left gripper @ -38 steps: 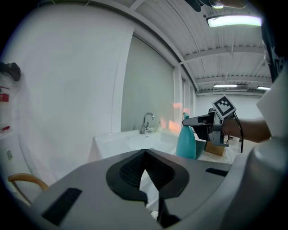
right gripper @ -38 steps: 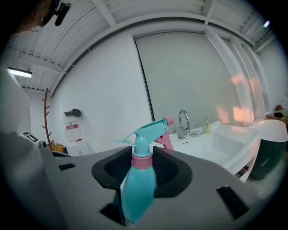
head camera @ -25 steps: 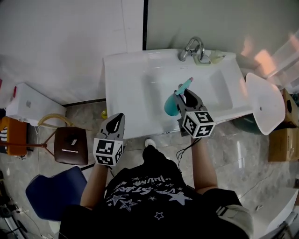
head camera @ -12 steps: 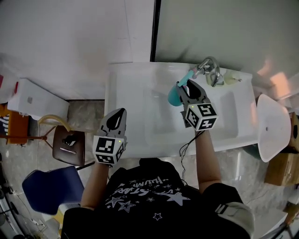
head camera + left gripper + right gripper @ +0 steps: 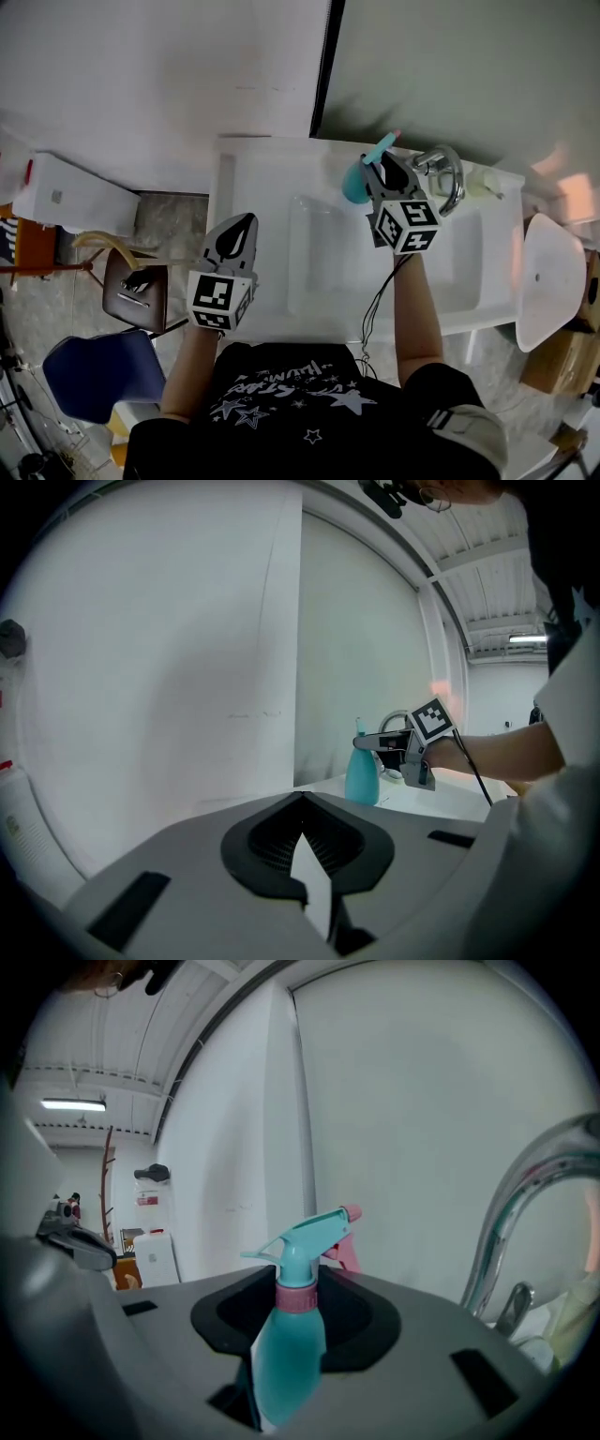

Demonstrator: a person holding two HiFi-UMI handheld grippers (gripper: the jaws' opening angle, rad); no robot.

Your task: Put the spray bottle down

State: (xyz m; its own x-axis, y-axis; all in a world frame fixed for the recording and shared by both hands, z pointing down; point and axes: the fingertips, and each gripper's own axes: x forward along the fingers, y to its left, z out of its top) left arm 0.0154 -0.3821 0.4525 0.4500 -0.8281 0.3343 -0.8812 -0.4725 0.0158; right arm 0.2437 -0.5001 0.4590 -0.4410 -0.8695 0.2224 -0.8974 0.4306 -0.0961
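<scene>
A teal spray bottle (image 5: 354, 185) with a pink nozzle stands upright between the jaws of my right gripper (image 5: 380, 167), which is shut on its body. It is over the back rim of the white sink (image 5: 272, 187), just left of the chrome faucet (image 5: 442, 169). In the left gripper view the bottle (image 5: 362, 775) has its base low at the rim; I cannot tell whether it touches. The right gripper view shows the bottle (image 5: 289, 1344) filling the jaws' gap, with the faucet (image 5: 525, 1213) to the right. My left gripper (image 5: 242, 225) hovers at the sink's front left, shut and holding nothing.
The wall rises straight behind the sink. A pale soap item (image 5: 487, 183) lies right of the faucet. On the floor stand a brown stool (image 5: 136, 291), a blue chair (image 5: 89, 375), a white box (image 5: 70, 197) and a white rounded lid (image 5: 544, 281).
Both grippers have moved forward toward the wall. The bottle went from above the basin to the back rim beside the faucet, still gripped. The left gripper now reaches over the sink's front edge.
</scene>
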